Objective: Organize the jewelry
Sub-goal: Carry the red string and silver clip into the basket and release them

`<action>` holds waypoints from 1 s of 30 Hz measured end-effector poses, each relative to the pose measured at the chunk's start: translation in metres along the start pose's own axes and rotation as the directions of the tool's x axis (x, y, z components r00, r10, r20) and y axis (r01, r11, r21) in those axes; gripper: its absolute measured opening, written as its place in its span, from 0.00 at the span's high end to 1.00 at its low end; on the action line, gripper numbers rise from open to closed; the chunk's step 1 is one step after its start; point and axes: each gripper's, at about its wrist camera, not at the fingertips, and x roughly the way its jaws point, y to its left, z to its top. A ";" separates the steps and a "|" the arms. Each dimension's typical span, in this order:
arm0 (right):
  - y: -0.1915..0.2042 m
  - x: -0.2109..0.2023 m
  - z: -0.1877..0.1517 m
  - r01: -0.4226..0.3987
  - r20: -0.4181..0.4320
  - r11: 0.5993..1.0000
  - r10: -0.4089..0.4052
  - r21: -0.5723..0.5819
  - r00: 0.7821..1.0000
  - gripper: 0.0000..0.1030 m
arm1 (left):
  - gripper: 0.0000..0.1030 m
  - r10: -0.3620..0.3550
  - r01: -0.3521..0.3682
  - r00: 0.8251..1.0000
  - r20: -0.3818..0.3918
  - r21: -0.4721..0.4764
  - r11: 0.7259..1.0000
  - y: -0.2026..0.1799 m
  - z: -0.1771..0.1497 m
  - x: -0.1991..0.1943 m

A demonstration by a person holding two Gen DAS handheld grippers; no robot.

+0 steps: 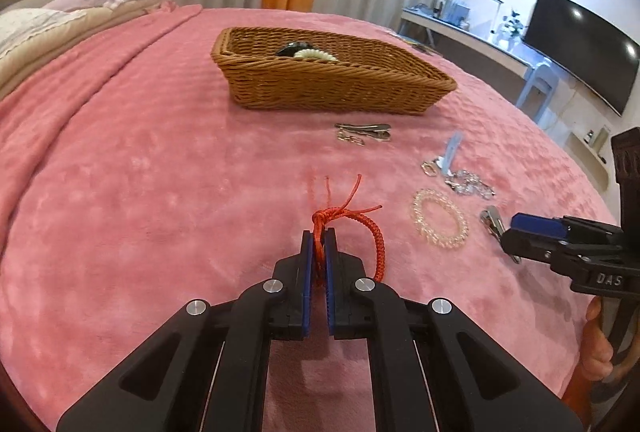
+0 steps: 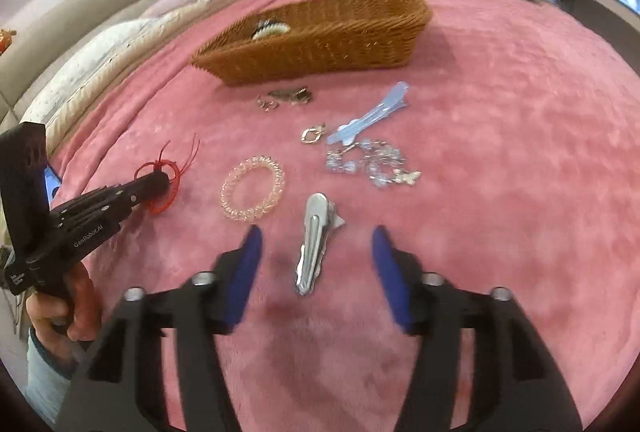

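Jewelry sorting, pink bed.
Left gripper jaws clamp red bracelet; right gripper jaws spread around silver clip, near basket.

Both wrist cams look low and fwd over the pink blanket toward the wicker basket; each sees the other gripper, same jewelry between.

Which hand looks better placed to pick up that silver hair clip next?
The right. Its tool is open with the silver hair clip lying between its fingers. The left tool is already shut on the red braided bracelet, away from the clip.
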 end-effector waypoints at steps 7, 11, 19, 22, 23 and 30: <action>0.017 0.006 0.005 0.079 -0.013 0.997 -0.079 -0.008 0.997 0.64 | 0.97 -0.018 0.018 1.000 0.001 0.013 1.000 -0.002 -0.001 0.002; 0.024 0.019 0.007 0.137 -0.026 0.990 -0.138 -0.035 0.990 0.86 | 0.97 -0.014 0.014 1.000 0.010 0.011 1.000 -0.002 -0.001 0.000; 0.047 -0.023 0.012 0.098 0.082 0.991 -0.090 -0.092 0.993 0.88 | 0.97 -0.017 0.018 0.992 0.125 -0.001 1.000 -0.006 0.008 -0.030; 0.057 -0.049 0.038 0.082 0.153 0.989 -0.062 -0.123 0.986 0.88 | 0.97 -0.029 0.027 0.982 0.188 0.012 1.000 -0.013 0.032 -0.056; 0.060 -0.059 0.051 0.079 0.185 0.988 -0.053 -0.135 0.981 0.88 | 0.97 -0.027 0.023 0.978 0.205 0.025 0.999 -0.017 0.041 -0.063; 0.065 -0.068 0.147 0.111 0.326 0.975 -0.044 -0.191 0.944 0.88 | 0.97 -0.061 0.035 0.948 0.314 0.085 0.996 -0.028 0.136 -0.068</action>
